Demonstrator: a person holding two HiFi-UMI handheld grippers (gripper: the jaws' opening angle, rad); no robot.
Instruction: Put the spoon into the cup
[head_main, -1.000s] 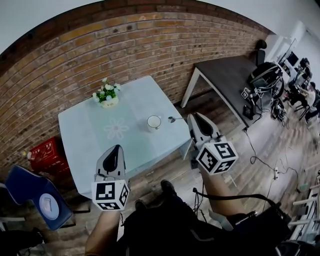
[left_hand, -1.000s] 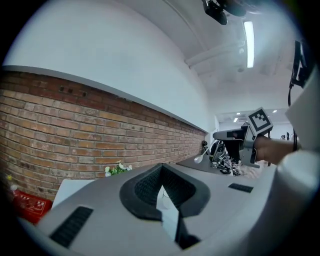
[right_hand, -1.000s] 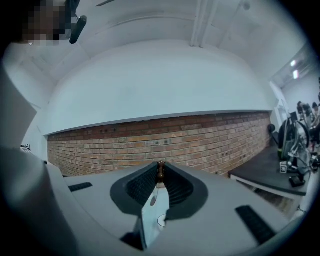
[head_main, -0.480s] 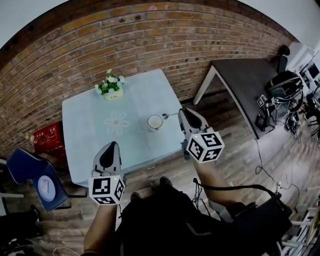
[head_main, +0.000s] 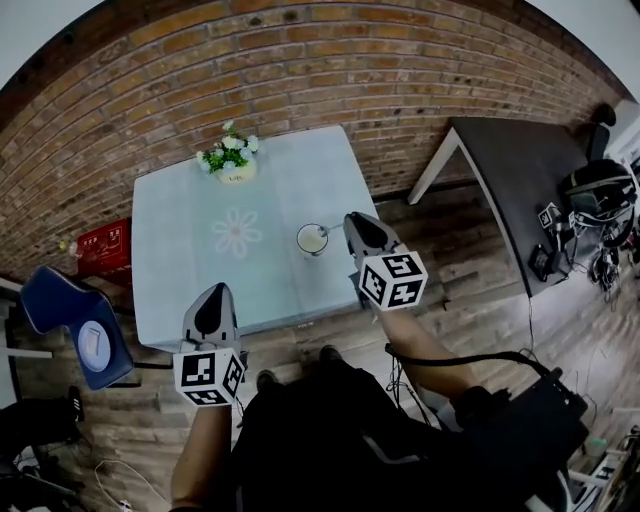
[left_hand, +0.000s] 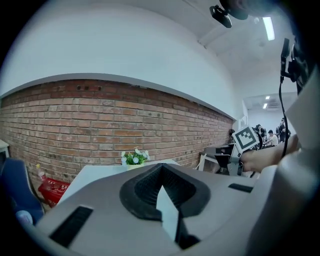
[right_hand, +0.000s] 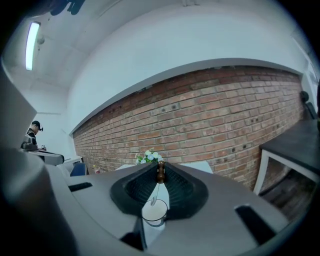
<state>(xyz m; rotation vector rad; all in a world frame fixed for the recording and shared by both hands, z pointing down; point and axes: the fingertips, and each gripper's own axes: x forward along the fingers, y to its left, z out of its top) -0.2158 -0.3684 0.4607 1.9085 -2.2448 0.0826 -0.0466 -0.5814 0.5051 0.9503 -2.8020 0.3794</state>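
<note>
Left claw (head_main: 217, 290): closed, empty, over the near edge of the surface (head_main: 170, 270). Right claw (head_main: 352, 222): narrow, pinching the spoon (right_hand: 155, 189) by its brown handle end. Spoon bowl: at the rim of the cup (right_hand: 153, 214), just ahead of my tips. Beyond: flower pot (head_main: 232, 162), brick wall (head_main: 300, 70).

A lab-like office with a staged dining corner: brick wall (head_main: 330, 70), wood floor (head_main: 470, 290), pale counter (head_main: 170, 240) with flowers (head_main: 230, 155), a dark desk (head_main: 510, 160), and cabled equipment (head_main: 598, 190).
</note>
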